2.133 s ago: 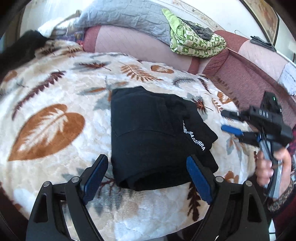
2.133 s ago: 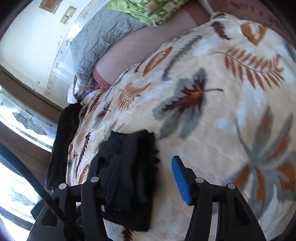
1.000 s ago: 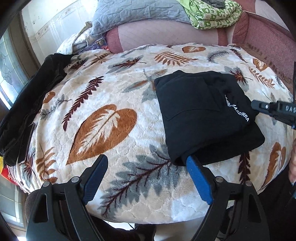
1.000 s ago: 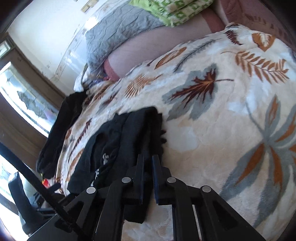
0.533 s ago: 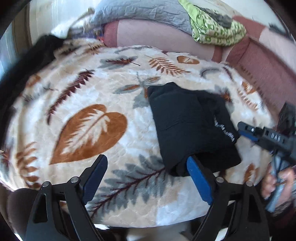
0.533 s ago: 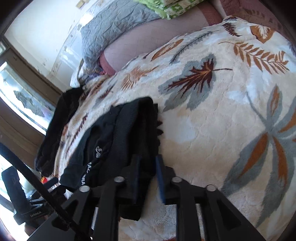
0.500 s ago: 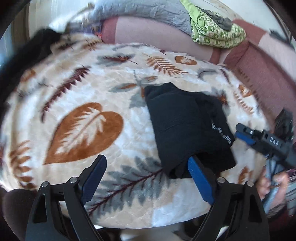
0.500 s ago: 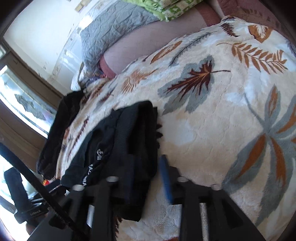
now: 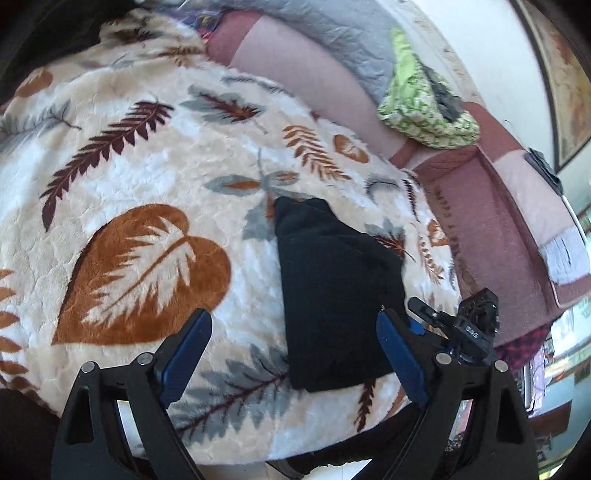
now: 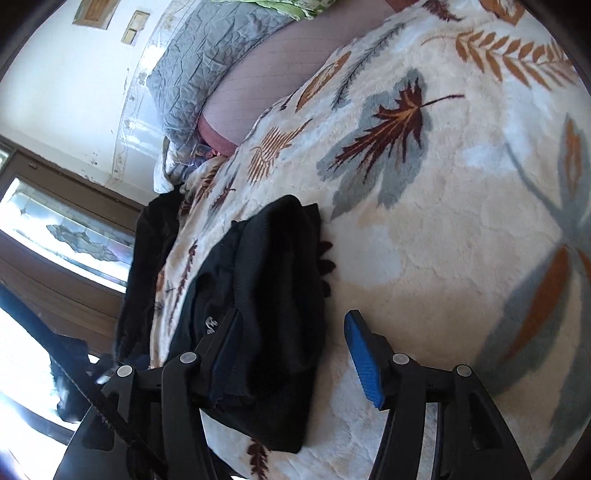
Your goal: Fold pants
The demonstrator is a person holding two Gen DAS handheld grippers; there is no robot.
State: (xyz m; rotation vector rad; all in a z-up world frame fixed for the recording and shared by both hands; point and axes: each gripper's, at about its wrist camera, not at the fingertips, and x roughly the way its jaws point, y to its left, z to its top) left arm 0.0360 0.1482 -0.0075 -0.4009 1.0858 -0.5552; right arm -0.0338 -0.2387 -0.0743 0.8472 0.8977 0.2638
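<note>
The black pants (image 9: 332, 291) lie folded into a compact stack on the leaf-print blanket (image 9: 140, 192), near its right front edge. My left gripper (image 9: 291, 350) is open and empty, just in front of the stack's near left corner. My right gripper (image 10: 291, 343) is open and empty at the stack's right side; its left finger lies over the pants (image 10: 266, 280) and its right finger is over bare blanket. The right gripper also shows in the left wrist view (image 9: 458, 328), beside the pants.
A grey quilt (image 9: 332, 33) and a folded green patterned cloth (image 9: 424, 107) rest on the pink sofa back (image 9: 480, 206). Dark clothing (image 10: 147, 266) is piled at the blanket's far left edge. A window (image 10: 62, 229) lies beyond.
My right gripper, shut a second ago, has opened wide beside the pants. My left gripper stayed open and swung back toward the stack.
</note>
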